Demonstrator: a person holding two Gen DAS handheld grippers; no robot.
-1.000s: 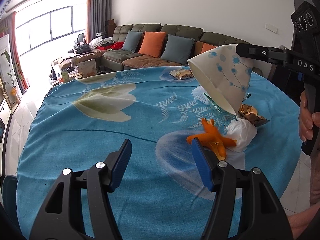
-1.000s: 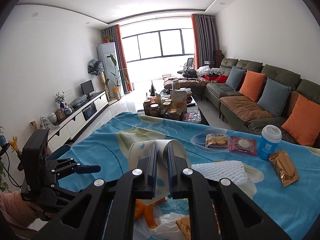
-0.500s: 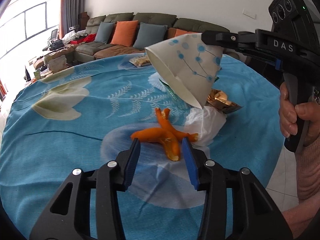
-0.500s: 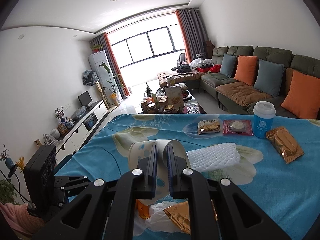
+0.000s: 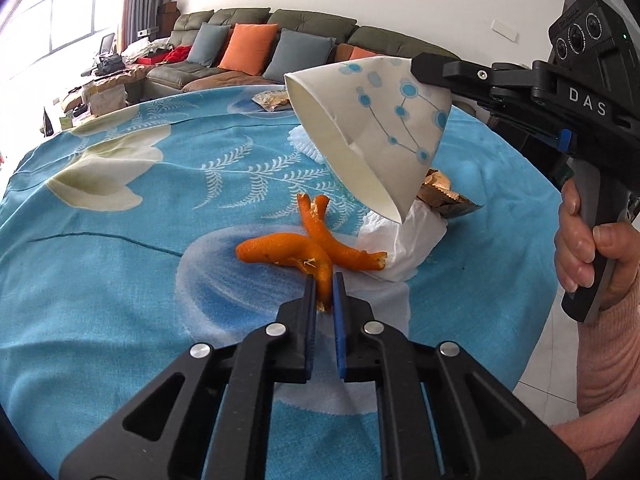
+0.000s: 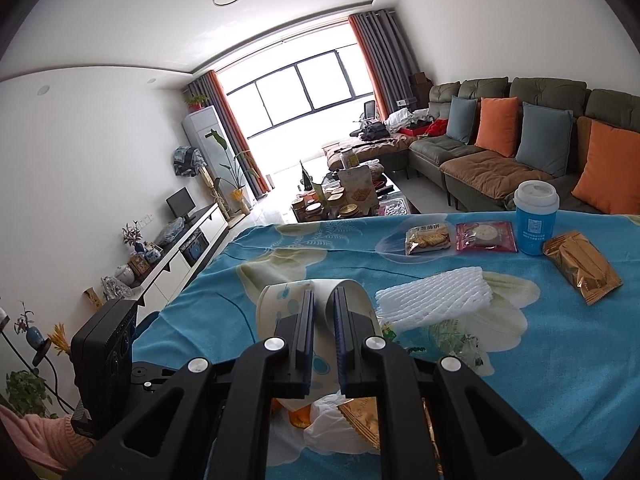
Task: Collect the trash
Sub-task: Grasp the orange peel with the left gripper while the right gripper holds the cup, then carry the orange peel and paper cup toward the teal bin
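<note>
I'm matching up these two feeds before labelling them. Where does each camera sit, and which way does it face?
Left wrist: on the left gripper, looking down across the table; its jaws are closing on the orange peel; a hand holds the other tool.
Right wrist: on the right gripper, facing the window, pinching the paper cup; a pink sleeve shows.
Shared: cup, tissue, gold wrapper, sofa.

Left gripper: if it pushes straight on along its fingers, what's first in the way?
The orange peel: the left gripper is closing, and its pads already pinch the peel's near end. Beyond that lie the crumpled white tissue and the tablecloth. The gripper slopes downward, so cloth contact probably comes soon; depth is unclear.
</note>
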